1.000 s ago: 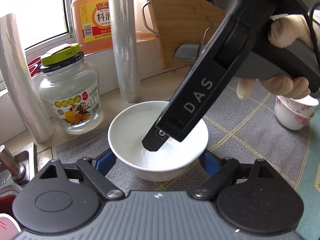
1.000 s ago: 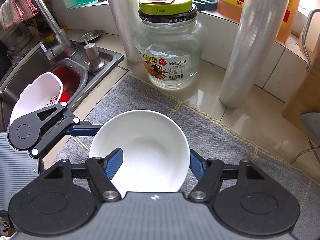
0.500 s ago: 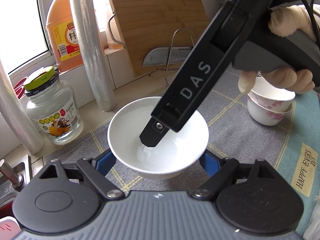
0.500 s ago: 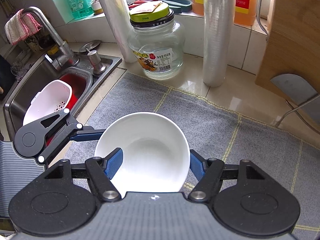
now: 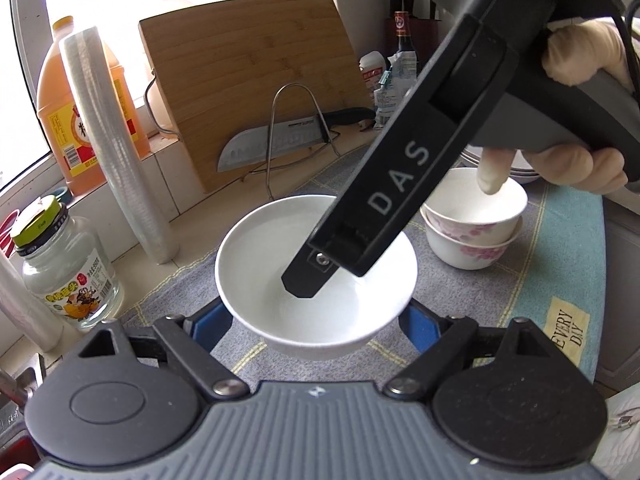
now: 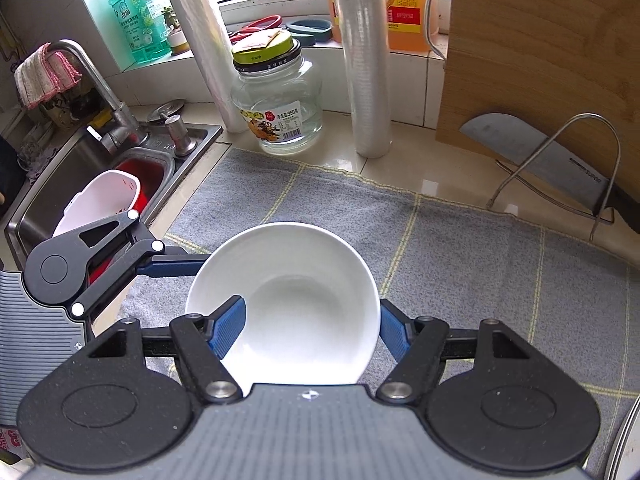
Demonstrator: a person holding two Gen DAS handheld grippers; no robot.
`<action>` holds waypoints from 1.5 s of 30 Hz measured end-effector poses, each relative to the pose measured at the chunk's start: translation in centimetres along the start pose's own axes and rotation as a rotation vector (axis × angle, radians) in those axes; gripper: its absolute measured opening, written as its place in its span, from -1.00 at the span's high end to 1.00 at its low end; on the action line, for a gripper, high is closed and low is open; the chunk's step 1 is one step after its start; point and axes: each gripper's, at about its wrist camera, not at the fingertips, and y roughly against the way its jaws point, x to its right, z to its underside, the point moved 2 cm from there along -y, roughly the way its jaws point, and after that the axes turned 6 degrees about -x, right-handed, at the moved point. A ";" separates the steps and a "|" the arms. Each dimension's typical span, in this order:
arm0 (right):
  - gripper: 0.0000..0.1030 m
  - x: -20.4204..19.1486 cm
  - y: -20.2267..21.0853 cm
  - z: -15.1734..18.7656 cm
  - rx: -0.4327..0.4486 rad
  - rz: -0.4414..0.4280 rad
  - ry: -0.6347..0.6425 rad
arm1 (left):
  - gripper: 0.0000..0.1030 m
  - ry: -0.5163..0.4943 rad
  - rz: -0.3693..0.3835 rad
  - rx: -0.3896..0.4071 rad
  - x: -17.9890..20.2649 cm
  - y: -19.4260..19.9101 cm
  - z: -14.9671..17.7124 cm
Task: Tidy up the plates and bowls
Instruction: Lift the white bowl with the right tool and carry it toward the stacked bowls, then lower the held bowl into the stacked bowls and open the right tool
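A plain white bowl (image 5: 276, 248) (image 6: 304, 300) hangs a little above the grey checked mat (image 6: 460, 264). My left gripper (image 5: 316, 320) is shut on it, with a blue pad against each side of the bowl. My right gripper (image 6: 310, 328) is shut on the same bowl, with its left pad inside the bowl and its right pad outside the wall. In the left wrist view the right gripper's black finger (image 5: 320, 272) dips into the bowl and a gloved hand holds its handle. Two stacked floral bowls (image 5: 472, 236) stand on the mat to the right.
A bamboo cutting board (image 5: 248, 80) and a knife (image 5: 272, 144) on a wire rack stand at the back. A glass jar (image 6: 280, 108), two film rolls (image 6: 364, 60) and an orange jug (image 5: 76, 120) line the wall. The sink (image 6: 80, 176) holds a white basket.
Both grippers have carried the bowl to the right along the mat and slightly up. The jar has slid away to the left, and the floral bowls are nearer.
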 end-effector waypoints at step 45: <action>-0.48 12.4 7.6 8.3 0.024 0.178 -0.203 | -0.73 -0.107 0.245 -0.002 10.6 -5.6 -8.5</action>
